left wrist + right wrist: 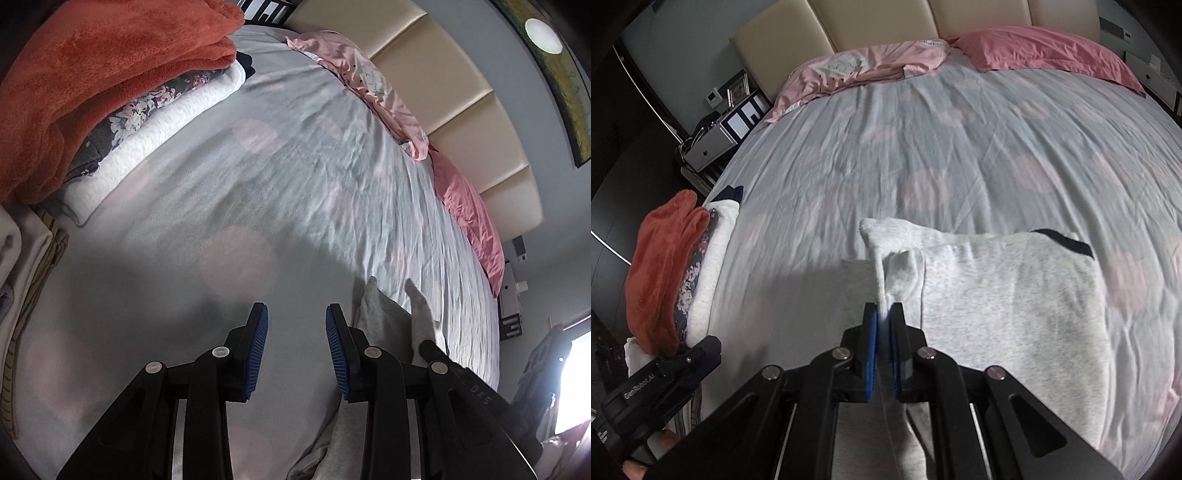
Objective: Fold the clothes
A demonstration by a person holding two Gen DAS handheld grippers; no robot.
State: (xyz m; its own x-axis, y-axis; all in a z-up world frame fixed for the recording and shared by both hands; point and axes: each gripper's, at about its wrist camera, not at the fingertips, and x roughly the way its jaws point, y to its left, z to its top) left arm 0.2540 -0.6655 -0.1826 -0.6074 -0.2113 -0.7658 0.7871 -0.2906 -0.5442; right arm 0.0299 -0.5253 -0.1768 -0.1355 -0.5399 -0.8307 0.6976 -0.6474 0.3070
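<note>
Sweatshirt (1015, 295): your right gripper (884, 317) pinches its sleeve for folding; left gripper (297, 321) half-open, empty.

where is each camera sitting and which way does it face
Left wrist: on the left gripper, angled down over the bed toward the headboard; its own open fingers show, empty.
Right wrist: on the right gripper, facing the pillows; its fingers pinch the grey garment; the other gripper and a fingertip show at lower left.
Shared: bed, folded stack, grey garment.
</note>
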